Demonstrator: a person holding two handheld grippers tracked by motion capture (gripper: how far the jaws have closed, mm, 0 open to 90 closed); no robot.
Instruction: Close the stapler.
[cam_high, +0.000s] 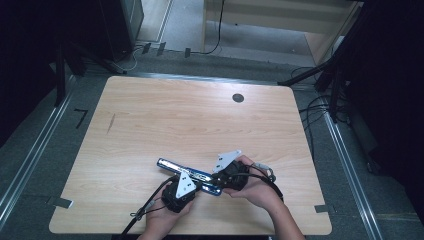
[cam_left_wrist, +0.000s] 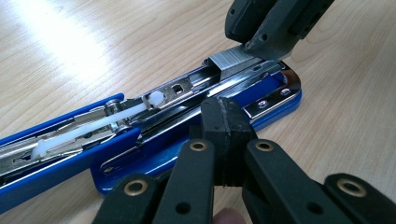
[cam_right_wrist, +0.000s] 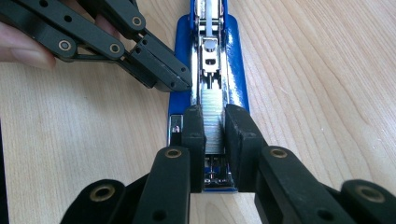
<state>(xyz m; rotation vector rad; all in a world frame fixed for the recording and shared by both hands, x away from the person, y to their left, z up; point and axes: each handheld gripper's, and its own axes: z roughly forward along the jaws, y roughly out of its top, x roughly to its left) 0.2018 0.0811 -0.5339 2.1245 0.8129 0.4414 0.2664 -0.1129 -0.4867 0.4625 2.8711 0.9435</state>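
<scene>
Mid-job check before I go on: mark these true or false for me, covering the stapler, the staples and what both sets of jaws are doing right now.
1. The blue stapler lies opened out flat on the table. True.
2. The right gripper holds a strip of staples over the stapler's metal channel. True.
3. The left gripper stands wide open. False: its jaws are shut, tips pressed against the stapler's side.
4. The staples are loose on the wood. False: they sit between the right jaws.
5. The stapler is red. False: blue.

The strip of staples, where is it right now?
The strip of staples sits in the open blue stapler's metal channel, pinched by the right gripper, with the shut left gripper beside it.
</scene>
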